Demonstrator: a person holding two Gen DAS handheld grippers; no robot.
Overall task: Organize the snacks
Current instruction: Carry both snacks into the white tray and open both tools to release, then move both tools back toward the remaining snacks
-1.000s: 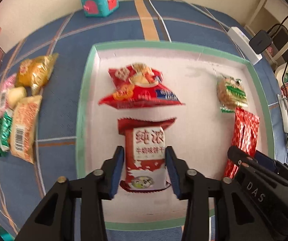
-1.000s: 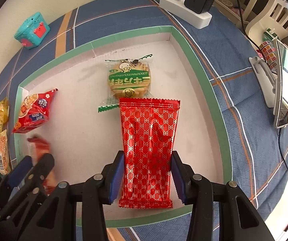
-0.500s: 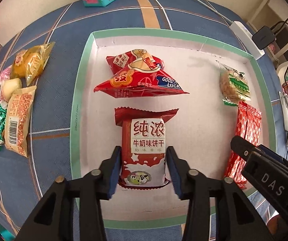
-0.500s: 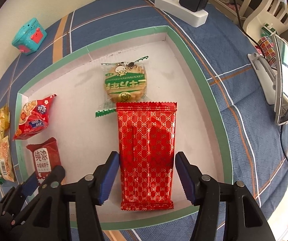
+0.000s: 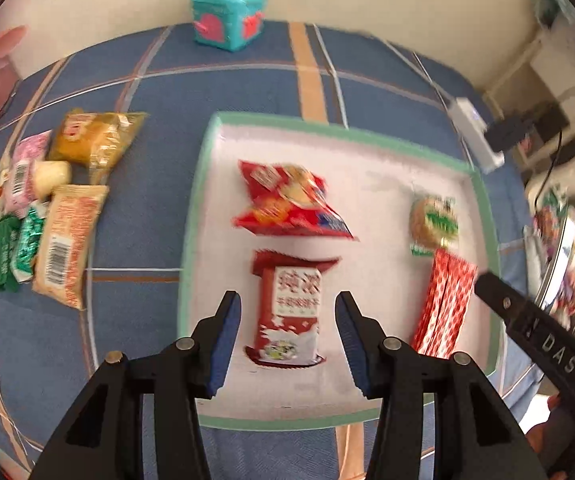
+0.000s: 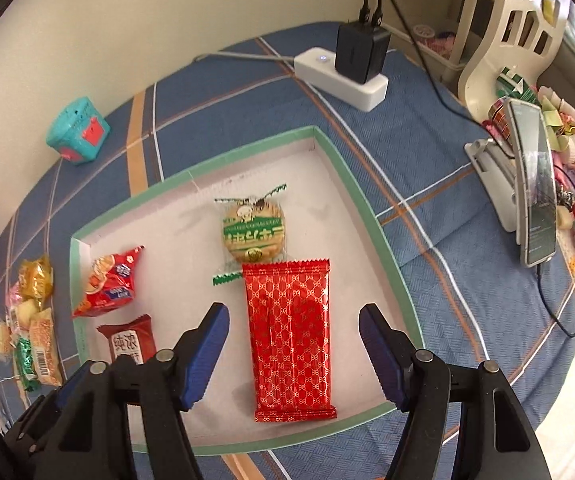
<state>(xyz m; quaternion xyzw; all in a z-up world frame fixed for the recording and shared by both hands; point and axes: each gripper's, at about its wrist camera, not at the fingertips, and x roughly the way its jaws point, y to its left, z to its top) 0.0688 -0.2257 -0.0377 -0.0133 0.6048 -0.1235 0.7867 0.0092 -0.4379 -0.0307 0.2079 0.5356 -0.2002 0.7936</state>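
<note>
Four snacks lie in the tray [image 6: 371, 216]: chips bag [image 5: 287, 204], milk biscuit pack [image 5: 287, 308], round cracker [image 6: 253, 236], red wafer pack [image 6: 291, 336]; six or so wrapped snacks [image 5: 63, 240] wait loose left of it, so roughly half left; left gripper [image 5: 287, 320] and right gripper [image 6: 293, 344] fingers have just been opening, now spread, clear of both packs; counter under blue plaid cloth [image 6: 227, 96]; cream wall, power strip [image 6: 339, 76], teal box [image 5: 227, 14]

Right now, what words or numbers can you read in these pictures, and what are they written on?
"DAS": on the black right gripper, seen from the left wrist.
"纯浓": on the dark red milk biscuit packet; its smaller line is blurred.
Green lettering on the round cracker packet: upside down, not readable.
Red peanut bag: print too small.
Barcode digits on the orange packet: too blurred.
</note>
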